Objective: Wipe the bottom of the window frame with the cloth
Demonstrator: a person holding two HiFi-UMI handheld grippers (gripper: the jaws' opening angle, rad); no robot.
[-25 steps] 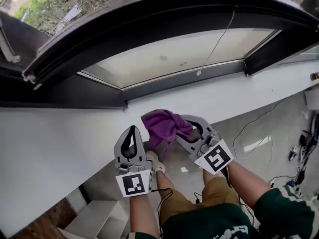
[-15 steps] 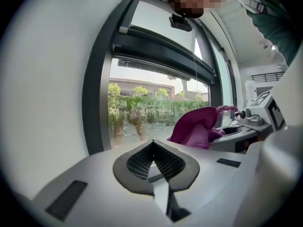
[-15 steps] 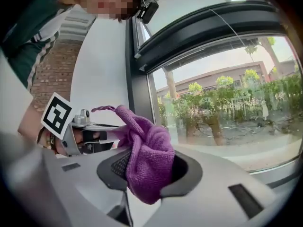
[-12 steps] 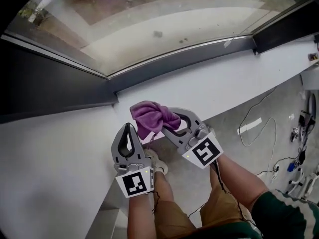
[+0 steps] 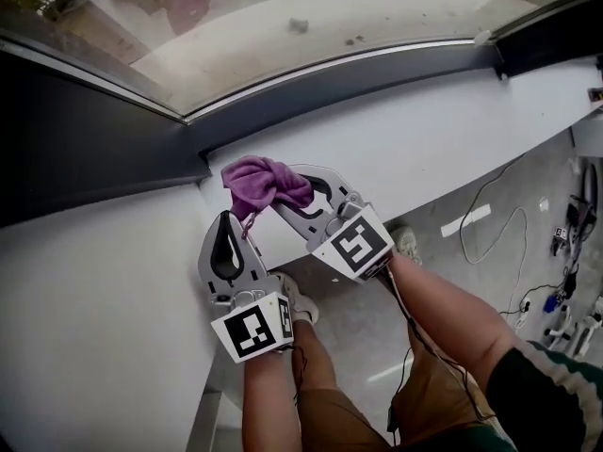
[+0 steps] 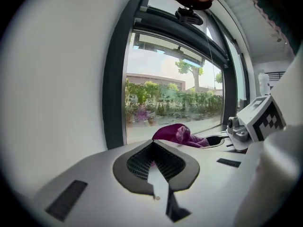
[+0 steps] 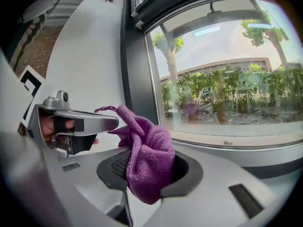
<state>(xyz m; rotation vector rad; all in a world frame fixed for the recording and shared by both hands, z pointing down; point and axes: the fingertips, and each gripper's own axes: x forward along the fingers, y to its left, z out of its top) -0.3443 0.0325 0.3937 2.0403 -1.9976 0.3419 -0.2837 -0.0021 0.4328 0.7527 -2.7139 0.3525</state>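
Note:
A bunched purple cloth (image 5: 262,185) (image 7: 147,157) is clamped in my right gripper (image 5: 279,196) (image 7: 147,170), which is shut on it over the white sill (image 5: 443,139). The dark bottom rail of the window frame (image 5: 330,88) (image 7: 246,157) runs just beyond the cloth, apart from it. My left gripper (image 5: 226,222) (image 6: 152,148) sits beside the cloth on its near left, jaws shut with nothing between them. From the left gripper view the cloth (image 6: 177,134) and the right gripper's marker cube (image 6: 258,122) lie ahead to the right.
A dark upright frame member (image 7: 137,74) stands left of the glass. White wall (image 5: 85,299) fills the left below the sill. Cables (image 5: 495,224) trail over the grey floor at right, and a shoe (image 5: 407,243) is beneath my right arm.
Both grippers have moved up and to the left toward the sill and frame, the cloth still in the right one. The head view has tilted lower.

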